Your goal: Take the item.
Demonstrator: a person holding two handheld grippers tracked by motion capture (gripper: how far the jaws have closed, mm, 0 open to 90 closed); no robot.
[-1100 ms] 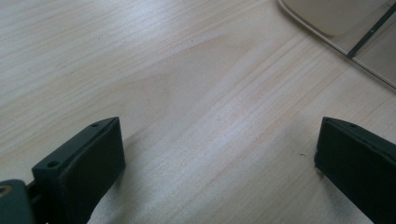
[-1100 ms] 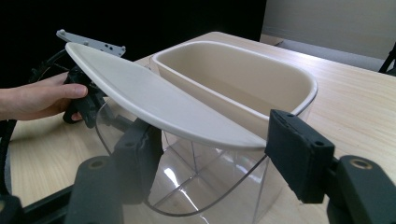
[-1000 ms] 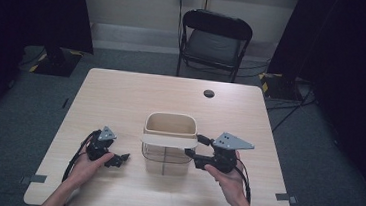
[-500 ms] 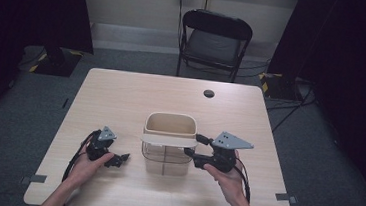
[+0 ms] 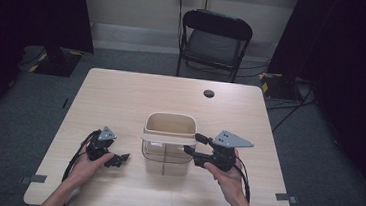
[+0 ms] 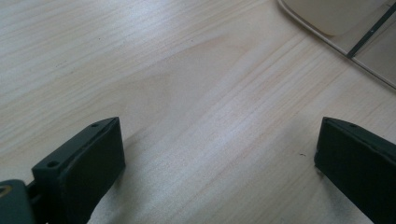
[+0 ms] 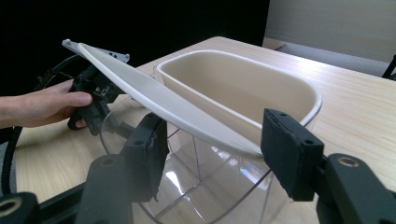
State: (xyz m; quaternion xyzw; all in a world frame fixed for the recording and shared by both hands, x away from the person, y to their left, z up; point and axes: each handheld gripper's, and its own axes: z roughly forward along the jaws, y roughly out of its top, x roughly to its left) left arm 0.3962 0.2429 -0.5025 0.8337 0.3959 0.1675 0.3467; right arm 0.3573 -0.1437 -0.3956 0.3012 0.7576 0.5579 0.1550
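1. No readable text, label, brand, number or sign stands on the clear container (image 5: 168, 149), its beige lid (image 7: 159, 95), the table (image 5: 121, 97) or either gripper.

- A container (image 5: 168, 144) stands mid-surface (image 5: 121, 97), toward the near edge.
- The left gripper (image 5: 116, 160) lies left of it, apart.
- The right gripper (image 5: 193, 149) sits at its right side.
- A chair (image 5: 214, 40) stands behind the surface.

black folding chair (image 5: 215, 40) behind wooden table (image 5: 121, 97); dark curtains (image 5: 33, 9).
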